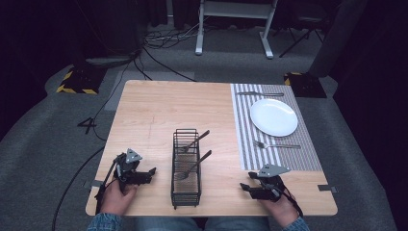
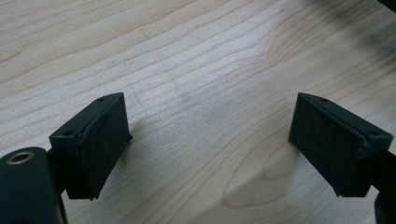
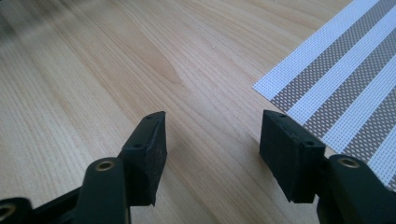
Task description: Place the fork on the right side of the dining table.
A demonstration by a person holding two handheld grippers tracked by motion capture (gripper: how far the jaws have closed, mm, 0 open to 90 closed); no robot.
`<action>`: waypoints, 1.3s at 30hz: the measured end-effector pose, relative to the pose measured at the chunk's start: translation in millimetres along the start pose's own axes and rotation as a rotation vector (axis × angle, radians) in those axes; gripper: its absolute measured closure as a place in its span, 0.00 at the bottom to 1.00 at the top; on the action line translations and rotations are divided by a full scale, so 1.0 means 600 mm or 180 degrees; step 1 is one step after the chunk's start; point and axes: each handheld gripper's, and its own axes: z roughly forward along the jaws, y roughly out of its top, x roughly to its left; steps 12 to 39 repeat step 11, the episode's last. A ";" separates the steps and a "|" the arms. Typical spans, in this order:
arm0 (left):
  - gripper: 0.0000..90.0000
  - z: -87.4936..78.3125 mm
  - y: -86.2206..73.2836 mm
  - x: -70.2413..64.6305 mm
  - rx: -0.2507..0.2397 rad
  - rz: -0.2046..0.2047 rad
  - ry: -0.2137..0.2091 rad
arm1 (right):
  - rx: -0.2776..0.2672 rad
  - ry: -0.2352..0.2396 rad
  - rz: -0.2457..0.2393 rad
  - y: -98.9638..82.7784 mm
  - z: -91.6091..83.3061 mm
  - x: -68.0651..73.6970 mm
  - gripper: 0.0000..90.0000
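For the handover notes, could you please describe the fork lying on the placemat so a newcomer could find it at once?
Start at the striped placemat on the table's right side and find the white plate. The fork lies flat just on the near side of the plate. Unlike the other utensils, it is neither standing in the black wire basket nor beyond the plate.

A dark studio: black curtains (image 1: 43,29), floor cables (image 1: 159,38), hazard-taped stand bases (image 1: 77,82).

A light wooden bench (image 1: 159,110) stands on grey carpet (image 1: 43,120) in a dark room, with a white desk frame (image 1: 235,19), tangled cables (image 1: 168,36) and yellow-black striped bases (image 1: 77,79) beyond its far edge.
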 end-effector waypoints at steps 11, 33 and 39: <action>0.14 0.000 0.000 -0.001 0.0000 -0.0011 0.0011 | -0.0021 -0.0028 -0.0160 -0.006 0.010 0.006 0.16; 0.14 0.000 0.000 -0.001 0.0000 -0.0011 0.0011 | -0.0021 -0.0028 -0.0160 -0.006 0.010 0.006 0.16; 0.14 0.000 0.000 -0.001 0.0000 -0.0011 0.0011 | -0.0021 -0.0028 -0.0160 -0.006 0.010 0.006 0.16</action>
